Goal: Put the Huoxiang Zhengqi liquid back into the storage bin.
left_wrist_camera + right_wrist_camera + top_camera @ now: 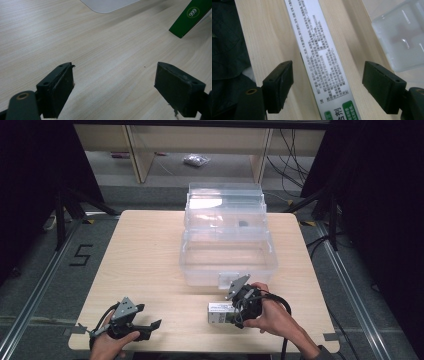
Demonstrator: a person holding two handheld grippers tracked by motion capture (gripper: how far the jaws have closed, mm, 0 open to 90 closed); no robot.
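A narrow white medicine box (218, 313) with a green end lies flat near the table's front edge, just in front of the clear plastic container (186, 254). My right gripper (233, 313) hovers over it, open, one jaw on each side of the box (319, 45), neither touching it. In the right gripper view (328, 75) the box's printed white face runs up between the jaws. My left gripper (148, 316) is at the front left, open over bare wood (115, 75). The box's green end (190, 17) with a "999" mark shows far right in that view.
The clear container's lid (225, 200) stands open at the back, and its latch faces the front. A corner of the container (402, 37) is close to the right jaw. Dark fabric (224, 37) lies past the table edge. Bare wood spreads left of the container.
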